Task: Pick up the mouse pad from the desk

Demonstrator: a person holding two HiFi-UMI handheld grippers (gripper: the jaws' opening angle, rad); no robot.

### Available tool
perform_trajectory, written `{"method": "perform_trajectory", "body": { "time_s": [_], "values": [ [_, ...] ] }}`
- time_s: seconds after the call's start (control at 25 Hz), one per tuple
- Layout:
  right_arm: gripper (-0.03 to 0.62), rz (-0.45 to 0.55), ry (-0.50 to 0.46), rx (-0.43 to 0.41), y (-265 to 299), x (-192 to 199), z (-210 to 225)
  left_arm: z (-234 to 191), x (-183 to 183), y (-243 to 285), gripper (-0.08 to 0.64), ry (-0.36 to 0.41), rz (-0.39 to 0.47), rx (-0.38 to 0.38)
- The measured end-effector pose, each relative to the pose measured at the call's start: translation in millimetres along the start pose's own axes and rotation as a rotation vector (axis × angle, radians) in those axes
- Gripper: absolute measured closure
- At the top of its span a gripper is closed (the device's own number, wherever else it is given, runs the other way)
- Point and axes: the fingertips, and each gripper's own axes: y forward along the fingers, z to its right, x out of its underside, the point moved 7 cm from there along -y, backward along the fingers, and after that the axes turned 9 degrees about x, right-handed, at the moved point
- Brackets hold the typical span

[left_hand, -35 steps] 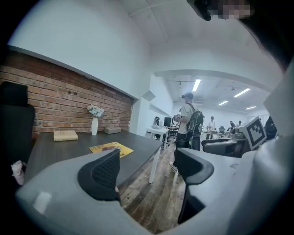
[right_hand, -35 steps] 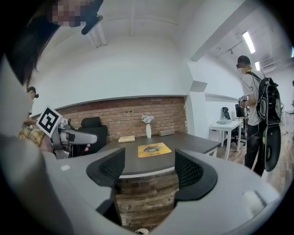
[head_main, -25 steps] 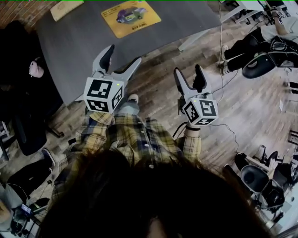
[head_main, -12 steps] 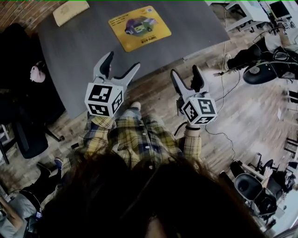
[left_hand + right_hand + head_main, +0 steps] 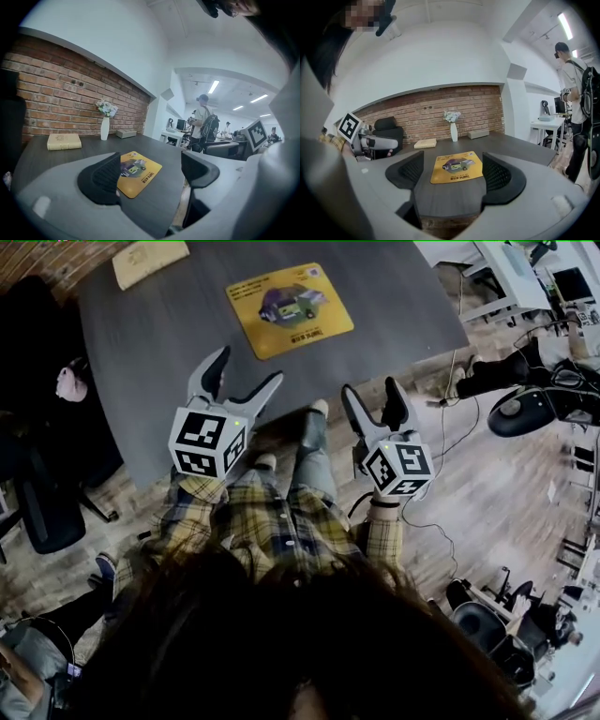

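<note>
head view, mouse pad [image 5: 289,307]: lying flat on the far part of the dark desk [image 5: 169,343], well ahead of both grippers.
head view, grippers: left gripper [image 5: 246,369] and right gripper [image 5: 371,390] are hovering by the desk's near edge, touching nothing.
left gripper view, fingers: standing released and empty, the pad showing beyond them.
right gripper view, fingers: having just been opening, now gaping wide and empty, the pad framed in the gap.
step: seemingly approaching the pad.
next move: likely calling for reaching further, then getting a jaw under the thin pad's edge.
</note>
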Motion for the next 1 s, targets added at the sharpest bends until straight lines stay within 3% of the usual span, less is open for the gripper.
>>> {"method": "perform_trajectory", "body": {
  "time_s": [0.52,1.0],
  "values": [
    [0.225,-0.045,-0.057,-0.209,136.5,-34.6,39.7,-52.2,-21.5,58.9,0.161,-0.060,0.043,-0.219],
    [0.225,-0.071,-0.136,-0.478,250.6,-78.0,85.3,-69.8,-48.5,121.3,0.161,-0.103,0.114,-0.499]
  ]
}}
